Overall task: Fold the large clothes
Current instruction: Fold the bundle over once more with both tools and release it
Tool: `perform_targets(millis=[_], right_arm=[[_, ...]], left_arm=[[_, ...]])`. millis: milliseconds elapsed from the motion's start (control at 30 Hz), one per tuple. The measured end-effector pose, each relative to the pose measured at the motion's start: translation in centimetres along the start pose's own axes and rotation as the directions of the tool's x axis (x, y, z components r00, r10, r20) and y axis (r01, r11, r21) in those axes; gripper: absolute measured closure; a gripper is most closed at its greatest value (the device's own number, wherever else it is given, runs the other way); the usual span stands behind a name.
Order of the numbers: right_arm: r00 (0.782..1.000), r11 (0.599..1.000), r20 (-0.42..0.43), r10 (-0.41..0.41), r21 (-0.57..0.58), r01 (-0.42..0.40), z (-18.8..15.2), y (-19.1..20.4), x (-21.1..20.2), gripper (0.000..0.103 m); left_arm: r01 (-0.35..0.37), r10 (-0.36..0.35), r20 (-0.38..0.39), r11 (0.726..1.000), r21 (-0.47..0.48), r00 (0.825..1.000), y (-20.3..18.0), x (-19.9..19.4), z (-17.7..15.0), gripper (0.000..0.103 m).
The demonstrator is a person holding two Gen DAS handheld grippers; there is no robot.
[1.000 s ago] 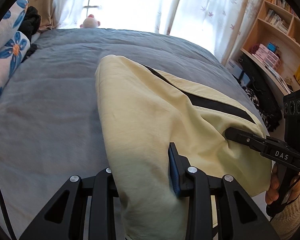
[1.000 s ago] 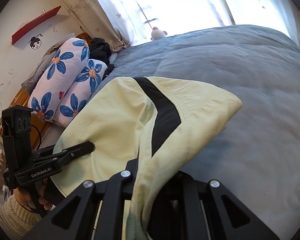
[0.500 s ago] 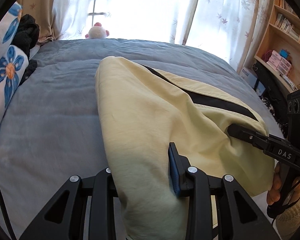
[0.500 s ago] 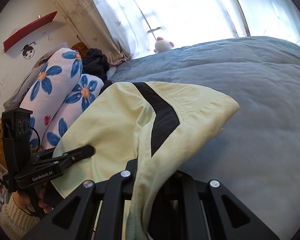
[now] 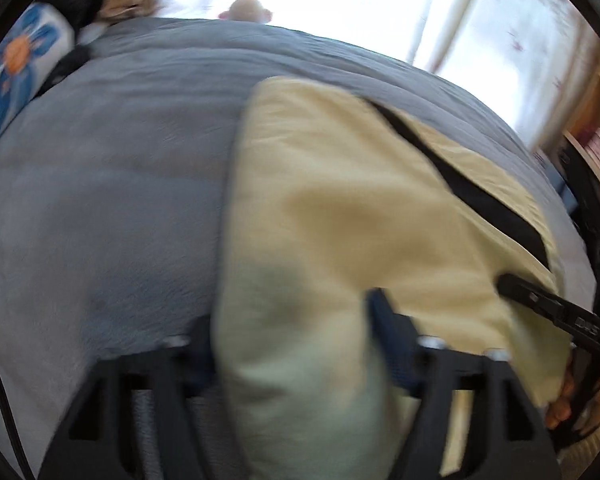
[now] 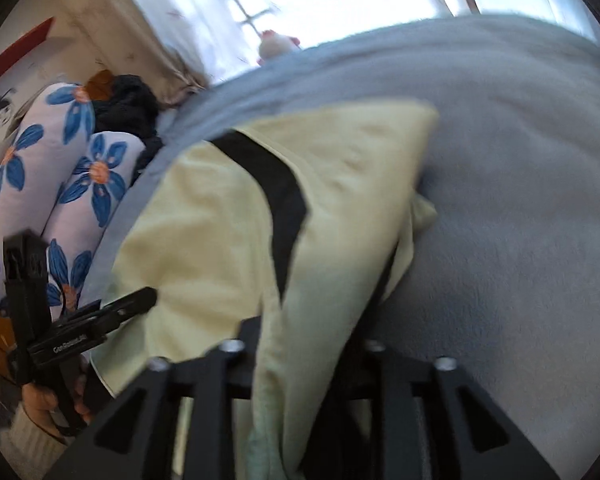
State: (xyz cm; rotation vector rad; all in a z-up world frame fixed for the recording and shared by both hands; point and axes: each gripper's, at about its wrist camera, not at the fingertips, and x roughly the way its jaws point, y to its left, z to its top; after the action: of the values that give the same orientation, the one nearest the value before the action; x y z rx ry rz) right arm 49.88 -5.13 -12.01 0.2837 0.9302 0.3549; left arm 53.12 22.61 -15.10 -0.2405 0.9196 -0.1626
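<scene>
A pale yellow garment [image 5: 340, 220] with a black stripe [image 5: 472, 196] lies folded on the grey bed, its near edge lifted. My left gripper [image 5: 300, 344] is shut on its near edge, cloth draped over the fingers. My right gripper [image 6: 300, 344] is shut on the other near corner of the garment [image 6: 220, 208], whose black stripe [image 6: 284, 200] runs up the middle. The right gripper also shows at the right of the left wrist view [image 5: 540, 300], and the left gripper at the lower left of the right wrist view [image 6: 112, 312]. Both views are motion-blurred.
The grey bedspread [image 5: 100, 200] stretches all around the garment. Blue-flowered pillows [image 6: 48, 168] and dark clothes [image 6: 132, 100] lie at the left. A small plush toy [image 5: 246, 6] sits by the curtained window. A wooden bookshelf [image 5: 596, 144] stands at the right.
Both grippers have moved forward and tilted down over the bed with the garment still held. The far fold now looks closer and the pictures have become blurred.
</scene>
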Motion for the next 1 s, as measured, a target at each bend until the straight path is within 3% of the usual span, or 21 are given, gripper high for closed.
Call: perform_targets(millis=[100,167,267,367,433,500,633,800,1000], right_arm=[[1.0,1.0,-0.007,0.013,0.016,-0.013,-0.6,-0.6,-0.8,0.067],[1.0,1.0,0.0,0.004,0.015,-0.004,-0.9,-0.9,-1.9,0.066],[0.998,0.999,0.046,-0.046,-0.013,0.047,-1.0,-0.5,-4.5,0.066],[0.988,0.992,0.12,-0.096,-0.073,0.105,-1.2,1.2,-6.9,0.066],[0.969,0.977,0.195,-0.154,-0.118,0.179,-1.4,2.7,-8.4,0.072],[0.959,0.968,0.224,-0.171,-0.145,0.207,-1.6,3.8,-8.8,0.097],[0.975,0.966,0.156,-0.157,-0.181,0.185,-2.3,5.3,-6.9,0.098],[0.963,0.946,0.047,-0.265,-0.181,0.27,-3.4,4.1,-3.7,0.103],[0.969,0.956,0.022,-0.245,-0.161,0.245,-3.9,3.5,-5.2,0.103]], left_arm=[[0.016,-0.016,0.002,0.999,-0.029,1.0,0.8,-0.2,-0.4,0.022],[-0.027,0.027,0.01,1.0,0.008,1.0,0.1,-1.0,-0.5,0.022],[-0.111,0.106,0.064,0.991,0.074,0.992,-1.6,-3.2,-0.4,0.033],[-0.103,0.091,0.116,0.99,0.097,0.989,-2.8,-5.4,-0.6,0.044],[-0.097,0.082,0.123,0.989,0.116,0.989,-4.4,-6.5,-1.0,0.059],[-0.092,0.078,0.108,0.987,0.131,0.991,-5.3,-6.9,-1.6,0.071],[-0.099,0.095,0.045,0.99,0.1,0.994,-6.7,-6.0,-3.0,0.075],[-0.151,0.15,0.023,0.985,0.085,0.988,-6.5,-4.4,-4.4,0.075],[-0.189,0.189,0.011,0.976,0.108,0.982,-7.6,-5.0,-4.9,0.075]])
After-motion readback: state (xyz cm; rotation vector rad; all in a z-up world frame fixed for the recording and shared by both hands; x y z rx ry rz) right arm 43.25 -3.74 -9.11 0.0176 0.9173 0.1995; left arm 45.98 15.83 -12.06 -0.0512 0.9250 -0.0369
